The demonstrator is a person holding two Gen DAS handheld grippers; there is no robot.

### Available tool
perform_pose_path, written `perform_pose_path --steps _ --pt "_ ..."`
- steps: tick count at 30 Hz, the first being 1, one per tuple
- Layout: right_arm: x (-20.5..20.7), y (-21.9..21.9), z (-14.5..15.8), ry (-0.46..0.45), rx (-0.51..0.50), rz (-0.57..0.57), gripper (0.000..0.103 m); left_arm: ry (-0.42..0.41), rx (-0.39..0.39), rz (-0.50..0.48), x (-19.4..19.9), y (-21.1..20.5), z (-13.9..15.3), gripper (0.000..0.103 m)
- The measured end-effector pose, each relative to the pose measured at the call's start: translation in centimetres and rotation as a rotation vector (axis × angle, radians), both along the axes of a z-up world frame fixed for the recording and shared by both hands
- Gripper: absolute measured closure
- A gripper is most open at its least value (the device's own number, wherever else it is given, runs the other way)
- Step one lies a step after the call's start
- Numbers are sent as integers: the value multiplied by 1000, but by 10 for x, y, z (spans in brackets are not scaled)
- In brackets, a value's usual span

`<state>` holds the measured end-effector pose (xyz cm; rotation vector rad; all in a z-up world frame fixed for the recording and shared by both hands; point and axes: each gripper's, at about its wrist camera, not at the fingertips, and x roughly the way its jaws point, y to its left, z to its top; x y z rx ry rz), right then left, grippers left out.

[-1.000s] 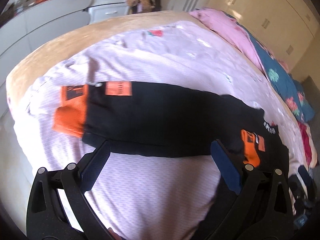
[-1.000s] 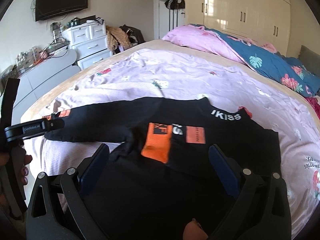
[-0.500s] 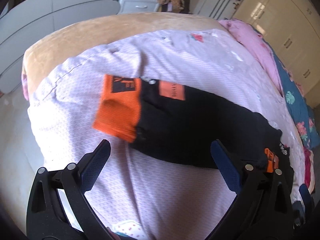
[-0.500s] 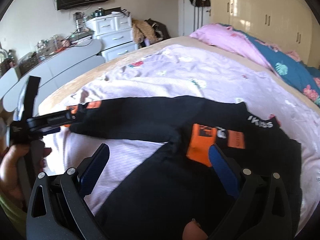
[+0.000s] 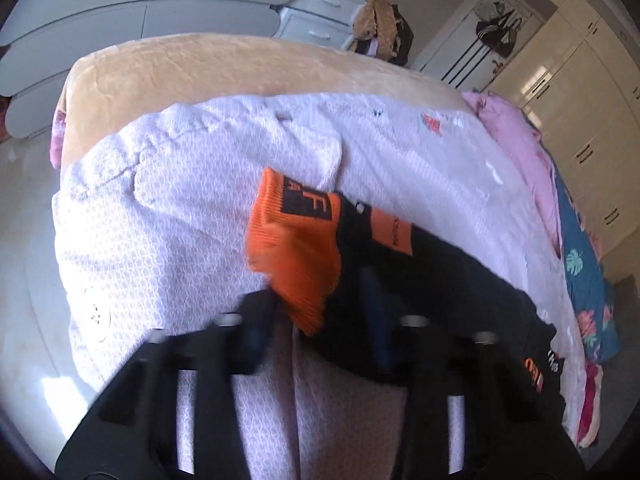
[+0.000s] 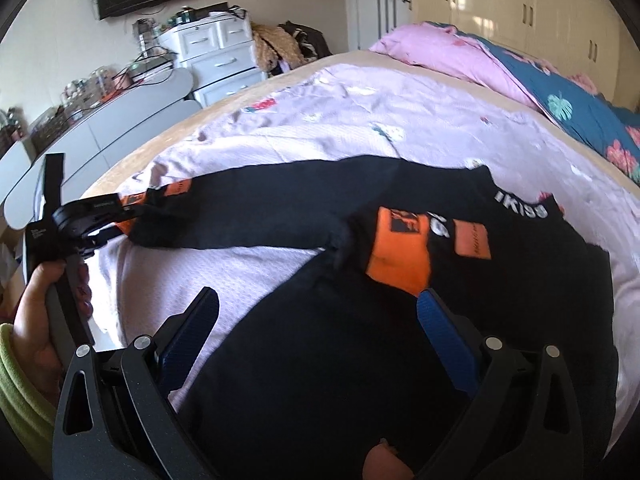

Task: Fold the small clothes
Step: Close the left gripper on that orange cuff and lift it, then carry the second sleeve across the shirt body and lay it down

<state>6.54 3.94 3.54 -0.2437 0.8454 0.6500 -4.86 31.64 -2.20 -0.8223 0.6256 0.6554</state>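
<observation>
A black sweater [image 6: 500, 300] with orange cuffs lies flat on the bed. One sleeve is folded across its chest, showing its orange cuff [image 6: 400, 256]. The other sleeve [image 6: 260, 216] stretches out to the left. My left gripper [image 5: 316, 312] is at that sleeve's end. Its jaws are closing, with the bunched orange cuff [image 5: 296, 256] and black sleeve fabric filling the gap between the blurred fingers. In the right wrist view the left gripper [image 6: 120, 216] sits on that cuff, held by a hand [image 6: 36, 312]. My right gripper [image 6: 320, 332] hangs open over the sweater's lower body, gripping nothing.
The bed has a lilac quilt [image 6: 400, 120] over a tan blanket [image 5: 240, 68] at its near edge. A pink pillow [image 6: 440, 52] and blue floral cover [image 6: 572, 108] lie at the far right. White drawers [image 6: 216, 56] and a grey curved desk [image 6: 120, 120] stand to the left.
The left gripper moved in on the outstretched sleeve's orange cuff and its jaws narrowed from wide open around it. The right gripper drifted slightly lower over the sweater, still open.
</observation>
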Motion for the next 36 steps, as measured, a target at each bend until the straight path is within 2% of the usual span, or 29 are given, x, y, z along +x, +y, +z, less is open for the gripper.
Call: perform_pose_path --steps 1,4,6,17,28,36 --pt "1 -4 -1 5 2 -10 4 -14 16 3 -2 -1 5 96" --pt "5 -12 -3 14 6 -35 4 -65 75 -19 -6 -9 25 99" --pt "7 -19 -2 19 15 -54 4 -88 117 -47 -6 -17 42 99" --pt "11 -53 14 12 78 -113 4 -193 194 -167 21 -57 103 100" --pt "22 -96 30 5 136 -197 4 -232 255 -266 65 -101 136 100" --pt "45 -155 35 3 168 -331 4 -244 294 -378 97 -152 148 100"
